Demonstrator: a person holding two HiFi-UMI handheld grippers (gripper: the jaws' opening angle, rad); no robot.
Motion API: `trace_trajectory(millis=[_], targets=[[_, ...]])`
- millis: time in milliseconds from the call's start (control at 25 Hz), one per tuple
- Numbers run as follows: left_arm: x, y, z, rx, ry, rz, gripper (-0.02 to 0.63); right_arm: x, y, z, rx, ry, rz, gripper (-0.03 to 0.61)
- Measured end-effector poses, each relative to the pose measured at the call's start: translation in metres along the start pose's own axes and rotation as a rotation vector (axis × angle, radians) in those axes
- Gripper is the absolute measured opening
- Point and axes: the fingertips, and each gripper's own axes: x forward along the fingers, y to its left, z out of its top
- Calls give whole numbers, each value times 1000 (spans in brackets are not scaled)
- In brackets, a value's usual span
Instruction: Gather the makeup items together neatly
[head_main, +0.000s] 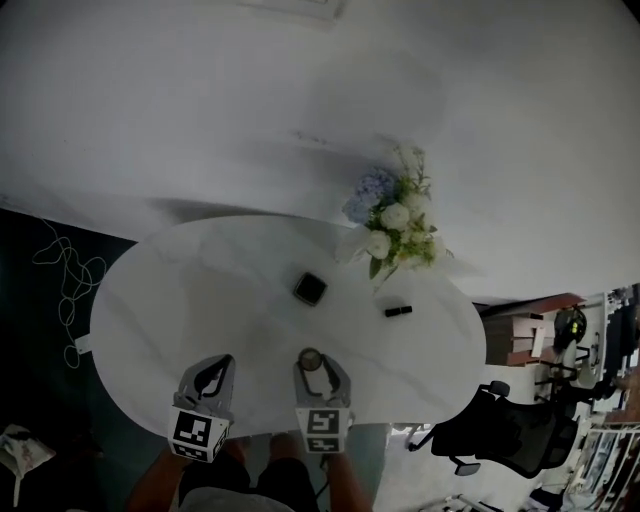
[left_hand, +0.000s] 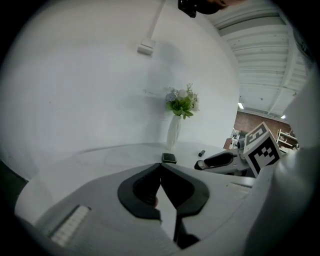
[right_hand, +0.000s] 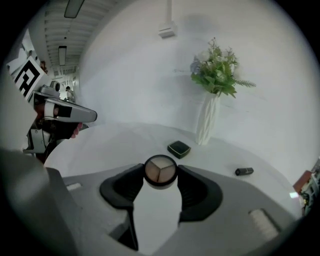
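Observation:
A round compact (right_hand: 160, 171) with three powder shades sits clamped between the pads of my right gripper (right_hand: 160, 174), above the near part of the white oval table (head_main: 160, 290). In the head view that gripper (head_main: 318, 368) is at the table's front middle, and my left gripper (head_main: 211, 380) is beside it to the left. The left gripper (left_hand: 161, 166) has its jaw tips touching with nothing held. A black square compact (head_main: 310, 288) lies mid-table, ahead of both grippers. A small black tube (head_main: 398, 311) lies to its right.
A white vase of flowers (head_main: 392, 225) stands at the table's far right edge, behind the square compact. A black office chair (head_main: 500, 425) is off the table's right side. A pale cable (head_main: 65, 275) lies on the dark floor to the left.

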Motion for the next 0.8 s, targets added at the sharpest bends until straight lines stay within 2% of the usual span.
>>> trace_trajectory(millis=[320, 800], targets=[[12, -33, -21, 21, 42, -49, 9, -8, -11, -53, 48, 53, -20, 215], [13, -54, -44, 24, 82, -37, 9, -7, -14, -101, 60, 114, 0, 215]])
